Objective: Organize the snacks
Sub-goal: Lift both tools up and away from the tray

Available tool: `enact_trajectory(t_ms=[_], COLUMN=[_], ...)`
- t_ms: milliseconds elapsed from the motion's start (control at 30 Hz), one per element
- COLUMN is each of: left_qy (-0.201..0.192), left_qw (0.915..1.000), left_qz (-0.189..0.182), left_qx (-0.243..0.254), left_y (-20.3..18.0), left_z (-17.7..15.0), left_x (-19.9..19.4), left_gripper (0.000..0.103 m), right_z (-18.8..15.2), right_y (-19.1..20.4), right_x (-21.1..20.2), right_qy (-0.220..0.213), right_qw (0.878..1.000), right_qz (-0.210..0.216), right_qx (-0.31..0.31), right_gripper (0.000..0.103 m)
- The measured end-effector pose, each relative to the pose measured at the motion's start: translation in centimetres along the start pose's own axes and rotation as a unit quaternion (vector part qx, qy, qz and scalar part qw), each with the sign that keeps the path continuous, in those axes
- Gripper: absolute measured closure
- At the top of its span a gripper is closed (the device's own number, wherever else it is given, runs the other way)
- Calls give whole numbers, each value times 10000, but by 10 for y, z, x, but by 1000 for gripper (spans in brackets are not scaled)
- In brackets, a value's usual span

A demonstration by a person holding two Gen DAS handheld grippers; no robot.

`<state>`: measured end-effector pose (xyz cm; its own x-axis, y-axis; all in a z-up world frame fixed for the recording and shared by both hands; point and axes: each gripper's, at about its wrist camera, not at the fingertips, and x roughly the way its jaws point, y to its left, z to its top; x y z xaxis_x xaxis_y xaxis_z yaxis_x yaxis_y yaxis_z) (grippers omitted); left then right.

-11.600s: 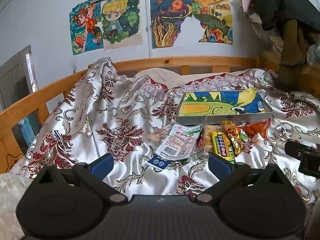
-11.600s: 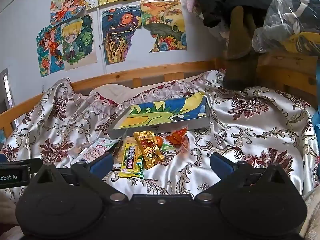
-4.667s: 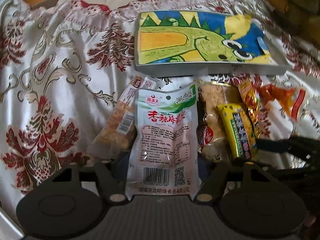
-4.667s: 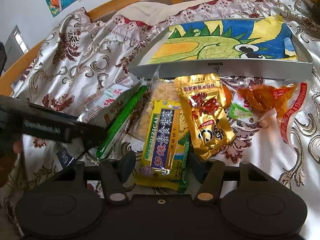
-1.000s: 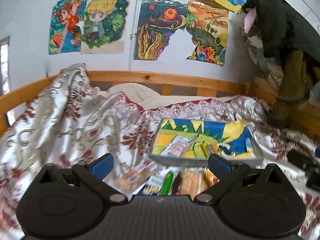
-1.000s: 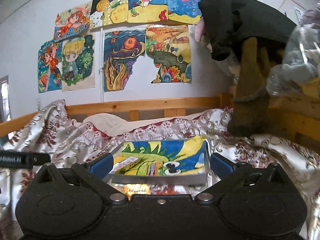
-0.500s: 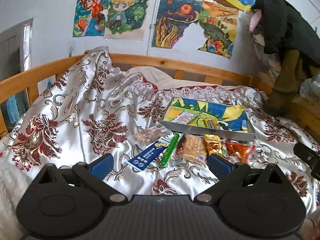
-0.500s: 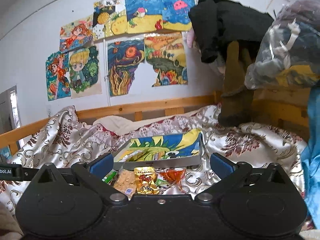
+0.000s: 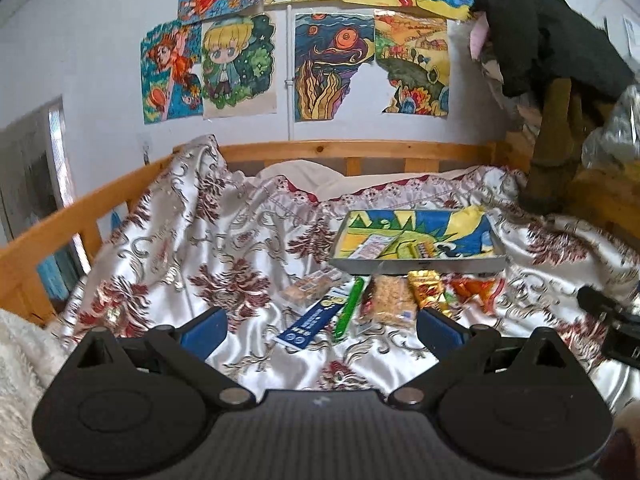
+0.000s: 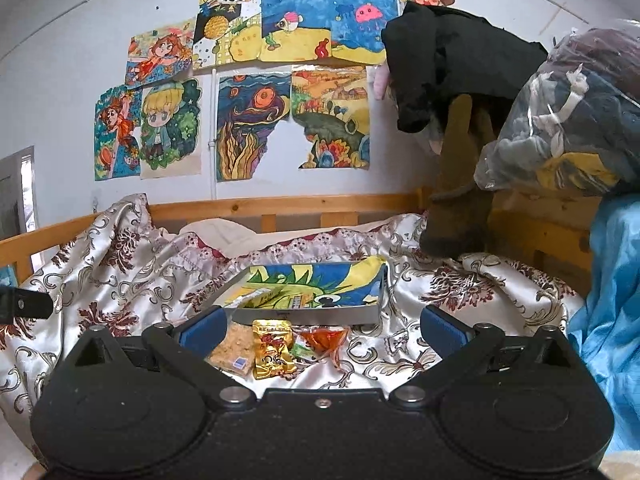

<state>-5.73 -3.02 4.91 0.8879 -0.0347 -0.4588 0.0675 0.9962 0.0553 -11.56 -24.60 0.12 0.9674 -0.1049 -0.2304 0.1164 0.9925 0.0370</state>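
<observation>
Both the left gripper [image 9: 320,326] and right gripper [image 10: 320,326] are wide apart w/ nothing between them, above the bed [image 9: 248,248], where two snack packets lie in the dinosaur-painted tray [image 9: 416,262] and gold packet [image 10: 273,348], crumbly bar [image 9: 390,300], green stick [image 9: 349,308] etc. lie just in front.

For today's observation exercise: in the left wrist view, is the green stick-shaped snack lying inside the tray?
No. The green stick snack lies on the bedspread in front of the tray, beside the blue packet.

Bare quilt [image 9: 248,320] left of snacks [image 9: 390,300] seems passable; tray [image 9: 416,266] blocks behind.
</observation>
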Motion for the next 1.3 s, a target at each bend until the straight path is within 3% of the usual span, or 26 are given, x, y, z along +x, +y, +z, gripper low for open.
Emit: enact_trajectory(t_ms=[267,500,833,1067,1300], left_qy=[265,558,180,240,390], left_qw=[9993,9955,9906,9925,9926], left_qz=[-149,-43,300,675,735], left_qx=[-228,-768,-1323,-990,-885], left_y=[-6,-15,-34,-51,-52], left_z=[3,16,23,15,7], left_x=[-6,15,54,96,131], left_gripper=[0,0,0,0,0], right_z=[-3,-11,-16,-14,-15], right_y=[8,-7,-16,-19,-24], right_x=[-3,12,54,106,159], right_qy=[49,282,510,698,734], right_qw=[9996,9995,9981,9962,9955], right_qz=[10,-141,228,481,566], right_qx=[-295,64,241,186,-189], right_gripper=[1,1,1,1,1])
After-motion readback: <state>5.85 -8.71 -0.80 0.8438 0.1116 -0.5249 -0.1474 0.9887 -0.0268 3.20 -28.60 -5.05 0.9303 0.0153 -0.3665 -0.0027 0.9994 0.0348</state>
